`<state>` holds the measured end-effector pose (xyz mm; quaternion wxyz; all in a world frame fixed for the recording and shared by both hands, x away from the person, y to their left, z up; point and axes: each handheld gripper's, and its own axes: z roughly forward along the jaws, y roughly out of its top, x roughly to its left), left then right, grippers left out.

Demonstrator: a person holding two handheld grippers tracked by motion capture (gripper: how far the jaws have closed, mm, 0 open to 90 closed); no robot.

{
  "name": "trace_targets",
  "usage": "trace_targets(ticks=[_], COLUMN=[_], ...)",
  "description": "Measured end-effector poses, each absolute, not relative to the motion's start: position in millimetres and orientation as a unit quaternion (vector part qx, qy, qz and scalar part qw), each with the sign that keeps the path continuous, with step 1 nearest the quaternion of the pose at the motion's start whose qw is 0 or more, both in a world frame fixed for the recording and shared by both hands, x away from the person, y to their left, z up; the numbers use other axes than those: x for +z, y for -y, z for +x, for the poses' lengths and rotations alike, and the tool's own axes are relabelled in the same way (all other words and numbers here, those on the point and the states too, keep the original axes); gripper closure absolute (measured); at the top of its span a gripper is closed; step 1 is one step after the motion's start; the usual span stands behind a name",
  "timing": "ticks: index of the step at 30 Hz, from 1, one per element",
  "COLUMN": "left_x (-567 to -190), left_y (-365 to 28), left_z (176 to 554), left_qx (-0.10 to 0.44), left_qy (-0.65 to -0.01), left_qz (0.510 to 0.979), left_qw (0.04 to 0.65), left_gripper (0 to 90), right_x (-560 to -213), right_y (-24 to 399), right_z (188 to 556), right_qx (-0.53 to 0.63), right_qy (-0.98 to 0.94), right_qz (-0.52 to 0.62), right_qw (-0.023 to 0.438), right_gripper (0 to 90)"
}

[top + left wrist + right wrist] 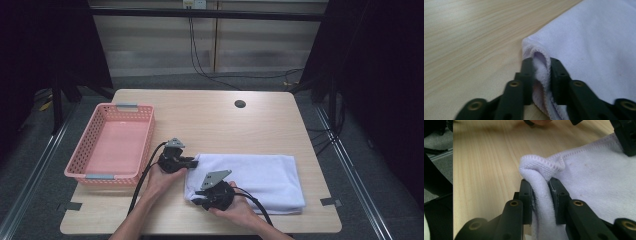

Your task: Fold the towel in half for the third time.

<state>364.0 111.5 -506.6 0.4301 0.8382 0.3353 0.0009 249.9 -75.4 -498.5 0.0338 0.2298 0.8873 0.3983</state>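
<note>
The folded white towel lies on the near right part of my wooden table, its long axis running left to right, soft looped terry with stitched hems. My left gripper pinches its far left corner and my right gripper its near left corner, both clamped on bunched cloth. A pink perforated plastic basket sits to the left.
</note>
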Motion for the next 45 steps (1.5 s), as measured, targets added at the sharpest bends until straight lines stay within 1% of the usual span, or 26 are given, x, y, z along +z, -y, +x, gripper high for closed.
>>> trace_targets(ticks=[3, 6, 12, 14, 15, 21, 25, 27, 32, 34, 39, 41, 45], left_x=[-508.0, -506.4, -487.4, -476.2, -469.8, -450.2, -446.5, -445.2, -431.4, -423.0, -396.8, -384.2, -361.1], left_y=[-115.4, -119.0, -122.7, -123.5, -124.3, -132.9, -138.0, -141.0, -147.7, -153.0, -160.7, -165.3, -173.0], left_z=[366.4, 367.5, 367.2, 367.6, 366.4, 363.9, 364.1, 365.5, 365.0, 366.4, 365.6, 361.5, 354.2], left_qx=[-0.022, -0.039, -0.046, -0.041, -0.040, -0.027, -0.020, -0.026, -0.015, -0.013, 0.012, 0.021, 0.041], left_qy=[-0.350, -0.361, -0.356, -0.344, -0.341, -0.340, -0.351, -0.360, -0.349, -0.348, -0.341, -0.334, -0.337], left_qz=[0.826, 0.811, 0.799, 0.805, 0.800, 0.792, 0.788, 0.778, 0.784, 0.780, 0.785, 0.781, 0.779], left_qw=[0.441, 0.459, 0.483, 0.482, 0.492, 0.506, 0.506, 0.515, 0.513, 0.520, 0.518, 0.527, 0.527], left_gripper=[81.5, 81.7, 81.8, 81.7, 81.7, 81.9, 82.0, 82.0, 82.0, 82.0, 82.2, 82.2, 82.3], right_x=[-497.5, -494.5, -480.6, -474.2, -471.1, -451.1, -439.4, -436.9, -430.3, -424.9, -407.2, -397.8, -374.4], right_y=[76.7, 78.8, 85.4, 87.4, 87.9, 85.2, 83.5, 79.3, 73.0, 69.8, 58.4, 53.2, 36.6], right_z=[251.1, 251.5, 252.0, 251.2, 250.9, 249.8, 250.4, 251.8, 255.0, 256.1, 259.9, 260.5, 258.2], right_qx=[0.402, 0.405, 0.431, 0.439, 0.442, 0.466, 0.484, 0.485, 0.493, 0.499, 0.510, 0.518, 0.537], right_qy=[-0.885, -0.881, -0.867, -0.862, -0.860, -0.848, -0.836, -0.835, -0.831, -0.829, -0.826, -0.823, -0.817], right_qz=[0.236, 0.243, 0.251, 0.253, 0.254, 0.252, 0.258, 0.261, 0.257, 0.255, 0.239, 0.234, 0.209], right_qw=[0.024, 0.016, 0.006, 0.006, 0.006, 0.006, 0.010, 0.009, 0.002, 0.002, 0.008, 0.007, 0.015], right_gripper=[76.1, 76.6, 76.9, 76.9, 76.9, 77.0, 77.3, 77.3, 77.5, 77.5, 77.7, 78.0, 78.1])
